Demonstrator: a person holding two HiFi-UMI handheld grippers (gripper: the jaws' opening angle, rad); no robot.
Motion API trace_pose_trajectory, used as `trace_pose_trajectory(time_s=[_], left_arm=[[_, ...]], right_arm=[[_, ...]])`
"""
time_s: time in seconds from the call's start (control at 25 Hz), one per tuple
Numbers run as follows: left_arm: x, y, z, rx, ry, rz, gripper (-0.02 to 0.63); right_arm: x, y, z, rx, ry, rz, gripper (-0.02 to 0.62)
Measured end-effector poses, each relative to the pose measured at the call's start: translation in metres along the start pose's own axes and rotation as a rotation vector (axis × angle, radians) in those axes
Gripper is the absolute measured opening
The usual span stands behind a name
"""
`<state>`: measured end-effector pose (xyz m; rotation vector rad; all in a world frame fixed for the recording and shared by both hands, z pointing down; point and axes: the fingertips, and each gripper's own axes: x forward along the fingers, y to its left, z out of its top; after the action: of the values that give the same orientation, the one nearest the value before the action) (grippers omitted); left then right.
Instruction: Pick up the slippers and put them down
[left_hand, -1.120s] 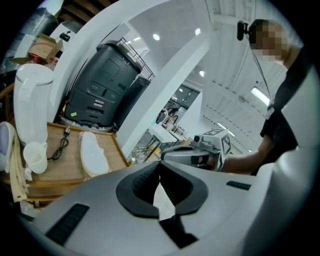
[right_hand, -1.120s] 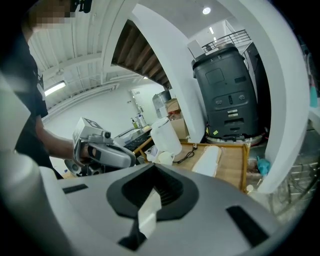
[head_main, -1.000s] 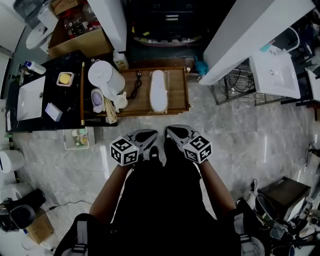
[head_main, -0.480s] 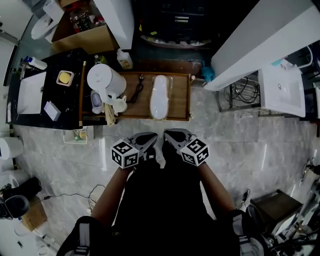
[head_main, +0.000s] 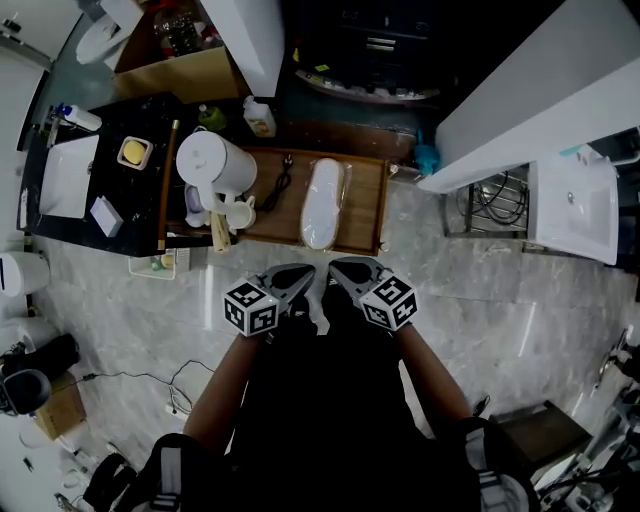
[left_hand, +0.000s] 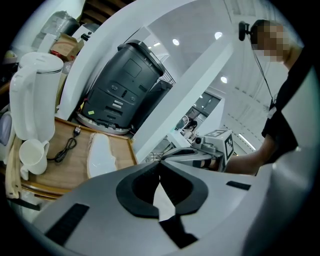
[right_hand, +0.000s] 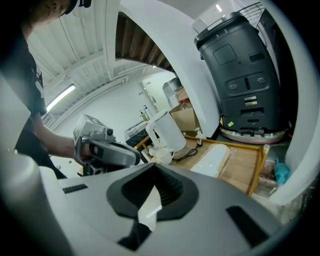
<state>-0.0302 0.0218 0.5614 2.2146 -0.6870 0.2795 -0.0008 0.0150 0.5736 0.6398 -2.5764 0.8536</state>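
Upper left of the head view there's a tall white plastic kettle (head_main: 208, 160) with a small white mug (head_main: 241, 214) just beside it, both at the left end of a flat wooden tray (head_main: 364, 205). A black power cord (head_main: 277, 184) lies on the tray. Grey marble floor (head_main: 520, 300) lower down, square white basin (head_main: 582, 205) far right.

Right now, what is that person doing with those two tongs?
A person holds one pair of tongs in each hand. The left tongs and the right tongs are both shut and empty, side by side over the floor, in front of a wooden tray. The white slippers lie on that tray, near a white kettle and a cup. Nothing has been picked up yet.
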Motion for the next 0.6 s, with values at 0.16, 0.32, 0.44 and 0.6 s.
trace_pose_trajectory(time_s=[0.16, 0.32, 0.44, 0.6], left_arm=[[0.007, 0.004, 0.005, -0.010, -0.014, 0.023, 0.012], [0.011, 0.010, 0.005, -0.029, -0.025, 0.037, 0.012], [0.014, 0.012, 0.004, -0.034, -0.023, 0.043, 0.012], [0.014, 0.020, 0.003, -0.021, -0.012, 0.063, 0.012]], right_arm=[[0.000, -0.010, 0.002, 0.004, 0.004, 0.027, 0.008], [0.001, -0.018, -0.002, 0.005, 0.027, 0.038, 0.008], [0.002, -0.023, -0.005, 0.017, 0.040, 0.040, 0.008], [0.005, -0.025, -0.006, 0.033, 0.051, 0.039, 0.008]])
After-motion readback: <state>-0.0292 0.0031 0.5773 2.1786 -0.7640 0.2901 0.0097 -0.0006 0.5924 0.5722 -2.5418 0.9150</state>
